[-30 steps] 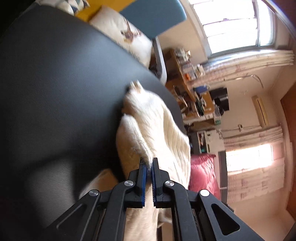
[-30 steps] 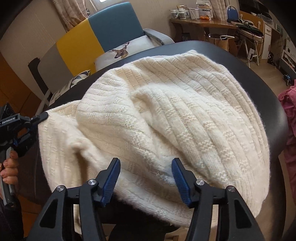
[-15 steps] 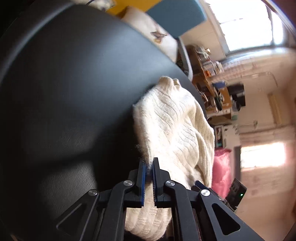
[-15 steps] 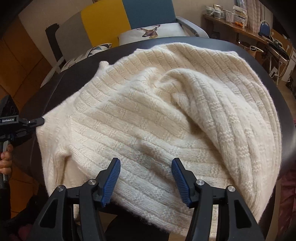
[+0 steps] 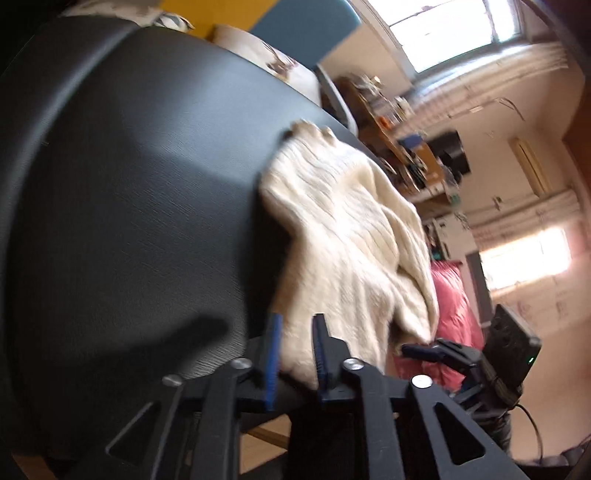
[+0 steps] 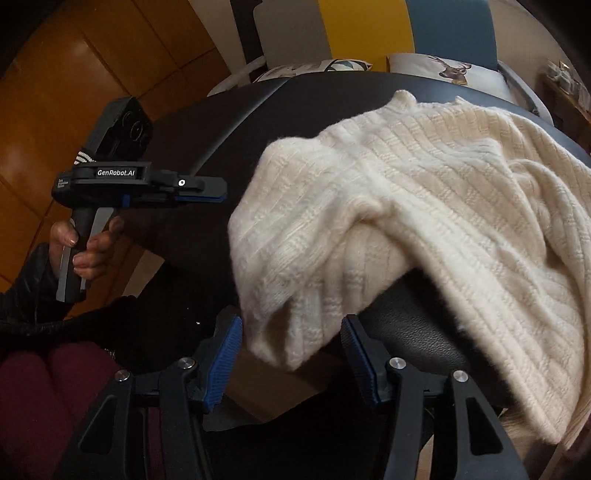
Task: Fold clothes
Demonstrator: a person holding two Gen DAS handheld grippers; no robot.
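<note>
A cream ribbed knit sweater (image 6: 424,184) lies bunched on the round black table (image 6: 258,110), its near edge hanging over the rim. My right gripper (image 6: 291,321) is open wide, and a hanging fold of the sweater sits between its blue pads (image 6: 225,354) without being pinched. My left gripper (image 6: 207,192), held in a hand, hovers left of the sweater and apart from it. In the left wrist view my left gripper (image 5: 295,317) has a narrow gap between its fingers, with the sweater (image 5: 351,229) lying beyond them. The right gripper (image 5: 436,349) shows at lower right.
A chair with a yellow and blue back (image 6: 369,29) and a deer cushion (image 6: 447,70) stands behind the table. A red cloth (image 5: 454,295) lies past the table's right side. The person's legs in dark red trousers (image 6: 44,387) are at lower left. A cluttered desk (image 5: 399,147) lines the far wall.
My left gripper has opened, let go of the sweater edge and drawn away to the left. The sweater's left part now lies folded over itself. My right gripper has swung left along the near edge.
</note>
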